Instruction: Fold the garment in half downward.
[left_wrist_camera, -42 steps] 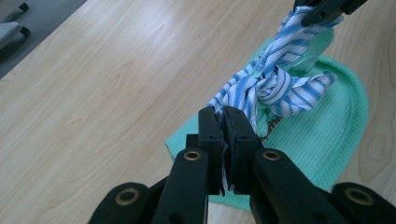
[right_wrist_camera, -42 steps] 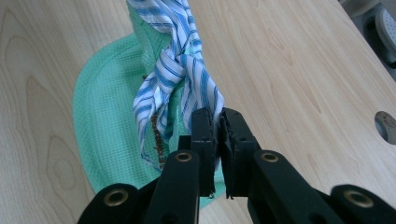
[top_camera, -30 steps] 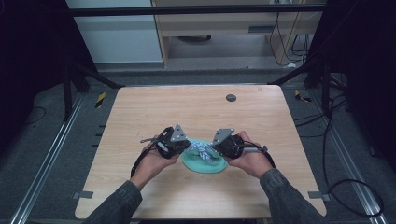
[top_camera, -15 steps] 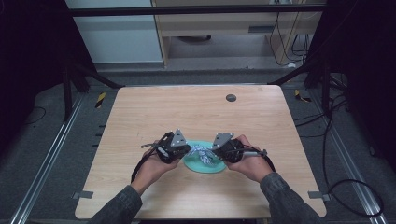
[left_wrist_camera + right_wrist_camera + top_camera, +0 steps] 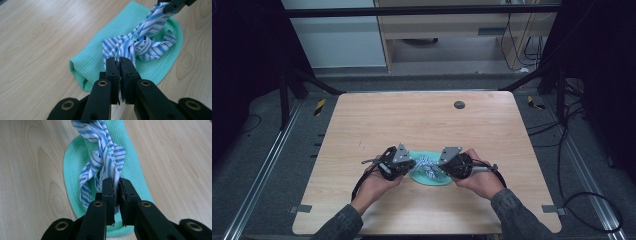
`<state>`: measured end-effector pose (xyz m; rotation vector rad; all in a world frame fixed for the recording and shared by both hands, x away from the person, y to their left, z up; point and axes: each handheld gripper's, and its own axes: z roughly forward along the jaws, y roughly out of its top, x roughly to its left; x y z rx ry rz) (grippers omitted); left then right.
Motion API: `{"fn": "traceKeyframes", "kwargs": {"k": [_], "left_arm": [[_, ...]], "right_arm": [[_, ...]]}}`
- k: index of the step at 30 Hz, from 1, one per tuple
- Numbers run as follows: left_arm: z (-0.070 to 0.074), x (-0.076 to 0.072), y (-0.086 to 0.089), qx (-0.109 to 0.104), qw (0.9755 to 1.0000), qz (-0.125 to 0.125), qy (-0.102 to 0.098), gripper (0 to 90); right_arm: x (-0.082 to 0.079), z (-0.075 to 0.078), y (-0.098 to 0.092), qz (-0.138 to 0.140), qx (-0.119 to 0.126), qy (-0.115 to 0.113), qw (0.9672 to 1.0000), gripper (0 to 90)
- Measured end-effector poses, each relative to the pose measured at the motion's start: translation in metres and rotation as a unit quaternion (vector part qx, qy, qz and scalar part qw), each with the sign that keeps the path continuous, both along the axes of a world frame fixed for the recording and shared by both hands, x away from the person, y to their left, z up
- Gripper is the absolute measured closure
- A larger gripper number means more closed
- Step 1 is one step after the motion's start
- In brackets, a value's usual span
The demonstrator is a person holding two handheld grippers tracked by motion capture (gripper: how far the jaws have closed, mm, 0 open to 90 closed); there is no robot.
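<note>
Left gripper (image 5: 119, 65) and right gripper (image 5: 116, 185) each pinch one end of striped cloth strip (image 5: 140, 42), likely tightening its knot; strip over green cloth (image 5: 100, 60), near middle of table (image 5: 412, 120).

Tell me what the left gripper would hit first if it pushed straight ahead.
The left gripper is already shut on the striped cloth; going on, it would likely bunch the knot, then meet the right gripper holding the far end, above the green cloth.

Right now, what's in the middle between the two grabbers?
The knotted part of the striped cloth, lying over the green cloth. The left gripper and right gripper each pinch an end, seen in both gripper views.
</note>
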<state>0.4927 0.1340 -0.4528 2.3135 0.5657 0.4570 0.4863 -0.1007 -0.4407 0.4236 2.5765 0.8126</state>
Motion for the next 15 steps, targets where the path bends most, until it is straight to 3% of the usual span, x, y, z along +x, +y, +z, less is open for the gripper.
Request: {"fn": "traceKeyframes", "kwargs": {"k": [15], "left_arm": [[-0.008,-0.017,0.005,-0.007,0.9999,-0.009,0.006,84.8]], "right_arm": [[-0.013,-0.009,-0.001,0.008,0.002,0.007,0.9999,83.7]]}}
